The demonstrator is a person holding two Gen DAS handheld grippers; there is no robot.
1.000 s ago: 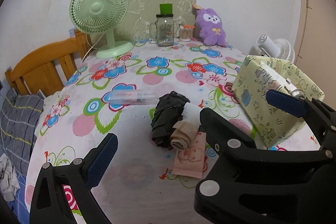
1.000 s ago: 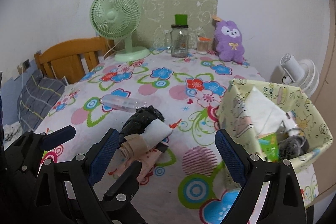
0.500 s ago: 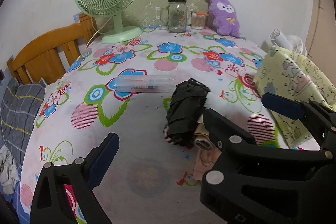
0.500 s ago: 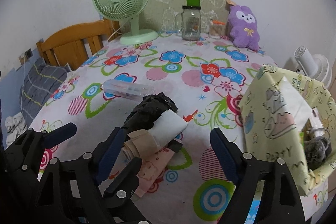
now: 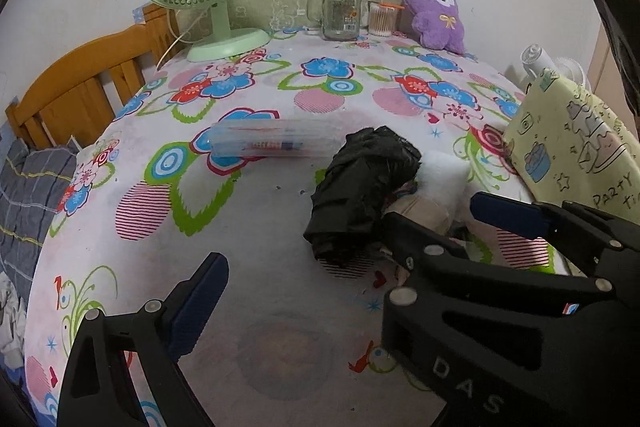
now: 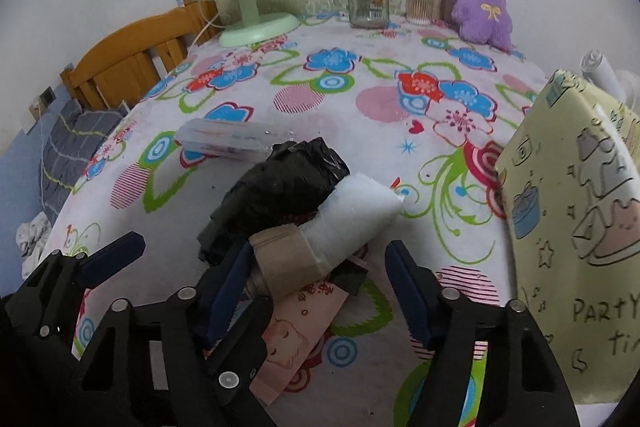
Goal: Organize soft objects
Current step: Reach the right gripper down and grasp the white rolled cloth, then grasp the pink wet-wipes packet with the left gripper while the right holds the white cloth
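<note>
Right wrist view: the right gripper [image 6: 320, 287], jaws spread, straddles the beige rolled cloth [image 6: 282, 261] atop the pile mid-table, evidently lined up to pinch it; the left gripper [image 5: 304, 275] also gapes, holding nothing.

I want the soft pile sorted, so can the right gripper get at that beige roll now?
Probably yes: the right gripper is open, the beige roll lies between its fingers, and nothing covers the roll's near end.
</note>
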